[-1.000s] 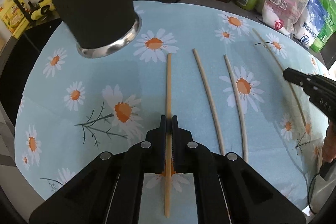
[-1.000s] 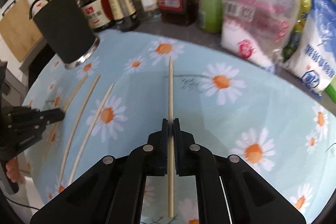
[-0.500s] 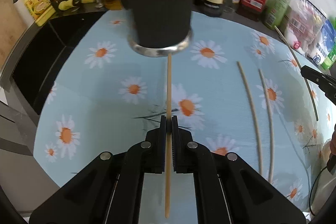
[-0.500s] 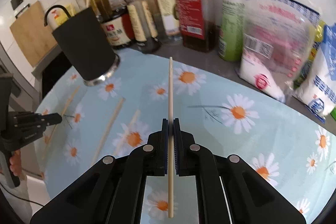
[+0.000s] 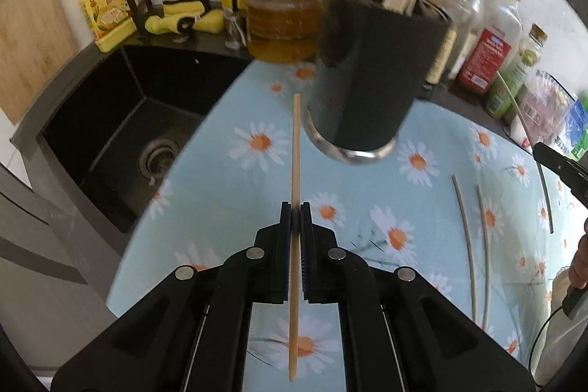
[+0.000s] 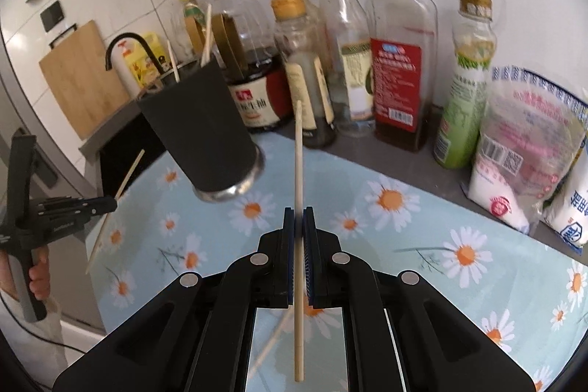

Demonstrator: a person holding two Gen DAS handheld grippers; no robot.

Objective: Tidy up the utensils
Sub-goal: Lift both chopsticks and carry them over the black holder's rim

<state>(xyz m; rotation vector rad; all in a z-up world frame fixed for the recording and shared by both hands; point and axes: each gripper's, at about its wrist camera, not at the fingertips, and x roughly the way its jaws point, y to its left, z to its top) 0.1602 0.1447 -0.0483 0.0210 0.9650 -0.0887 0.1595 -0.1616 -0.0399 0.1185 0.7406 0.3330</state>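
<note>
My left gripper (image 5: 295, 208) is shut on a wooden chopstick (image 5: 295, 153), held in the air with its tip just left of the black utensil holder (image 5: 371, 76). The holder has several chopsticks standing in it. My right gripper (image 6: 298, 212) is shut on another chopstick (image 6: 298, 153), raised above the daisy-print mat (image 6: 367, 208), with the holder (image 6: 202, 127) to its left. Two more chopsticks (image 5: 474, 237) lie on the mat at the right. The left gripper (image 6: 110, 202) also shows at the left of the right wrist view.
A black sink (image 5: 121, 135) lies left of the mat. A row of sauce and oil bottles (image 6: 397, 54) stands behind it. Bags of salt and sugar (image 6: 522, 149) sit at the back right. A cutting board (image 5: 29, 24) leans on the wall.
Both grippers have risen and tilted up with their chopsticks. The holder's open top has come into the left wrist view, and the left gripper has shifted left relative to it.
</note>
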